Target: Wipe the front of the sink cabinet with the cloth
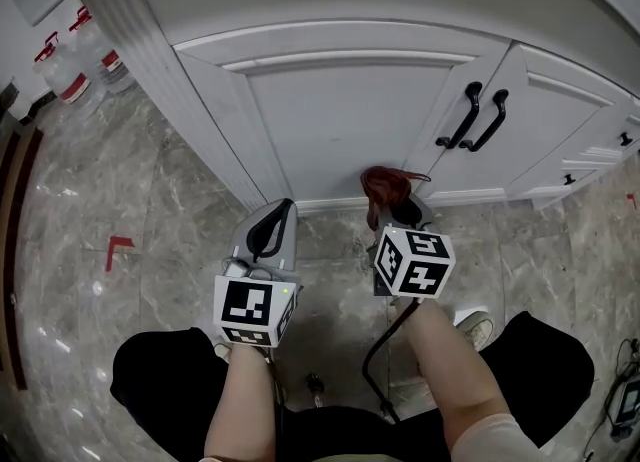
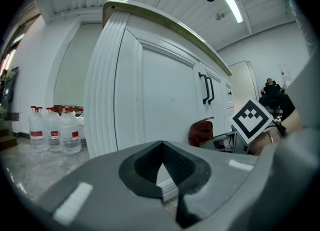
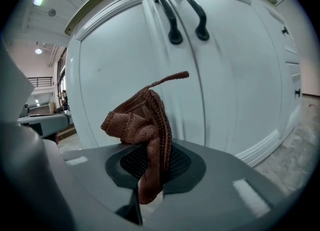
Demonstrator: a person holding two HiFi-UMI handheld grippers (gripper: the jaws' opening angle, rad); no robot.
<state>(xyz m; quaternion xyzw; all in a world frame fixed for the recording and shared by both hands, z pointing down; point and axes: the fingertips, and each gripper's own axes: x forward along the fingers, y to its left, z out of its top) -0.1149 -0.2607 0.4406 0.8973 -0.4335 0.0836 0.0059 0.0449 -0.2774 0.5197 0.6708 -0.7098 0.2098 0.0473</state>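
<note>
Pinching the brown cloth [image 3: 142, 120] tight in the right gripper [image 3: 150, 167], bunched up above the jaws, down low and close to the white sink cabinet [image 1: 340, 120] door, below the black handles [image 1: 475, 115]. Holding the left gripper [image 2: 162, 170] alongside, jaws pressed together on nothing, pointing at the cabinet's left corner.

"Where's the cloth [image 3: 142, 120]?"

"Low down, pinched in the right gripper [image 3: 150, 175]. It's a reddish-brown knit rag, bunched up, with one thin corner sticking up and a tail hanging below. It's close to the foot of the cabinet [image 1: 330, 120]. I can't tell if it touches."

"And the cabinet?"

"White, with its panelled doors shut. Two black handles [image 1: 478, 118] sit up and right of the cloth."
</note>
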